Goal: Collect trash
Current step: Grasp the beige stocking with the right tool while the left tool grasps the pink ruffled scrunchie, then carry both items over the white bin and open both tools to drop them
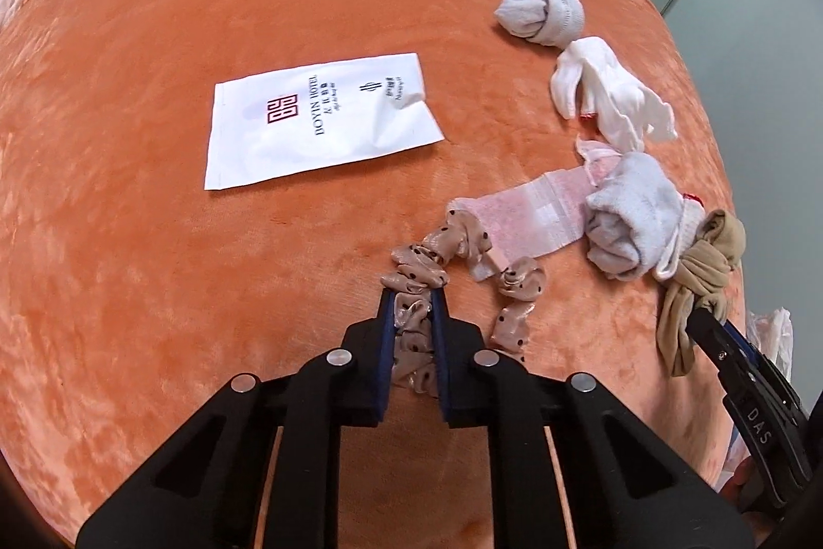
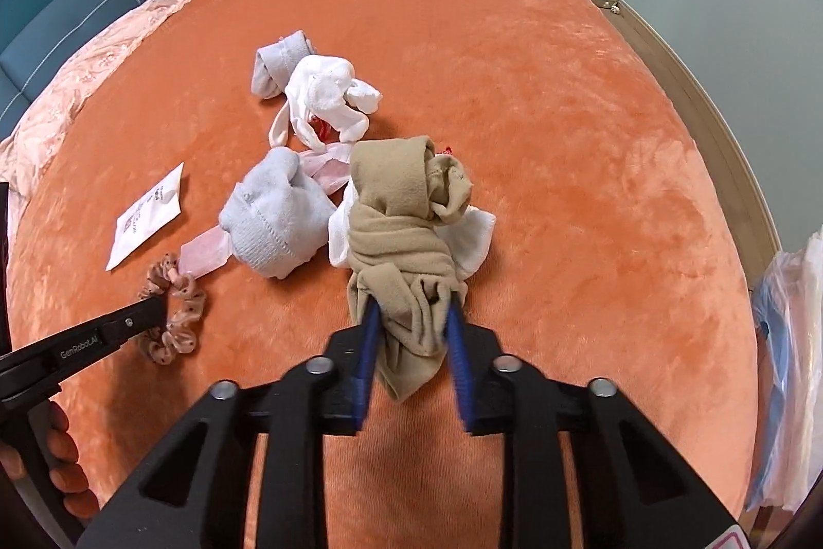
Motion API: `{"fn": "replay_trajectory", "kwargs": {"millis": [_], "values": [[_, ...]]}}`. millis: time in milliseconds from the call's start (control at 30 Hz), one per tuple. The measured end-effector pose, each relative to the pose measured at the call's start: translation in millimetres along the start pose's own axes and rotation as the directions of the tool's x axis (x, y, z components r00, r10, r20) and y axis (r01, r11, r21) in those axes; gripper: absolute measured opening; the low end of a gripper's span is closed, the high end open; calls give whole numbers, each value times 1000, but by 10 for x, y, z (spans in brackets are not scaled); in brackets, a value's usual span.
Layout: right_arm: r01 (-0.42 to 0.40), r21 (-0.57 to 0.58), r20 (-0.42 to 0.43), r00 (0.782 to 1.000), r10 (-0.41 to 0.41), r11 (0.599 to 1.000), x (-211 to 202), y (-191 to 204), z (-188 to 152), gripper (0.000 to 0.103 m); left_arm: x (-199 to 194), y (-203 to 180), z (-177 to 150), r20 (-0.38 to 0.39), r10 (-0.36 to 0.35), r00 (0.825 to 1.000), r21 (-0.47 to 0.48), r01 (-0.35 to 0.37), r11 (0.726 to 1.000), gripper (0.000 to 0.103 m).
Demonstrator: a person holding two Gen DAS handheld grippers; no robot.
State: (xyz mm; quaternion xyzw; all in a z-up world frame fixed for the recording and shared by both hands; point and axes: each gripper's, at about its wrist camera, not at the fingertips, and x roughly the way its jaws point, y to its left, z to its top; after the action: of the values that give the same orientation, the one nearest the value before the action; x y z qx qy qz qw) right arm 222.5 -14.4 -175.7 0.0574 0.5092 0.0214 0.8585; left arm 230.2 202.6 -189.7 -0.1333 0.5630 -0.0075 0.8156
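Lifting both catches straight up off the orange bedspread (image 1: pixel 154 240) should keep them from snagging neighbours: the left gripper (image 1: pixel 414 307) pinches the dotted scrunchie (image 1: pixel 411 322) at the near middle, the right gripper (image 2: pixel 411 317) pinches the tan stocking bundle (image 2: pixel 401 230), which touches a white sock (image 2: pixel 473 235) behind it. A plastic bag (image 2: pixel 792 343) hangs at the right edge, likely the drop point. The white sachet (image 1: pixel 308 122), far left, reads "BOYIN HOTEL".

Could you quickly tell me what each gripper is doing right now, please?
Left gripper: closed on the dotted scrunchie.
Right gripper: closed on the tan stocking.
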Motion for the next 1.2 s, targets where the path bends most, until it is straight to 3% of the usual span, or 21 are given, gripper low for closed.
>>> {"fn": "replay_trajectory", "kwargs": {"millis": [367,633,967,1200], "values": [[-59,26,163,985,54,998,-849,-137,150,13,-644,-543,-53,107,-61,992,88,52,995,11],[-74,42,339,939,55,996,-1807,-439,246,13,-1320,-1328,-129,207,-155,966,210,111,971,11],[-32,114,497,867,-29,993,-2844,-1115,109,13,-1953,-2451,-446,259,-291,921,391,175,904,11],[7,193,536,837,-111,981,-3247,-1633,-133,13,-2227,-3162,-799,243,-371,896,502,211,839,12]]}}
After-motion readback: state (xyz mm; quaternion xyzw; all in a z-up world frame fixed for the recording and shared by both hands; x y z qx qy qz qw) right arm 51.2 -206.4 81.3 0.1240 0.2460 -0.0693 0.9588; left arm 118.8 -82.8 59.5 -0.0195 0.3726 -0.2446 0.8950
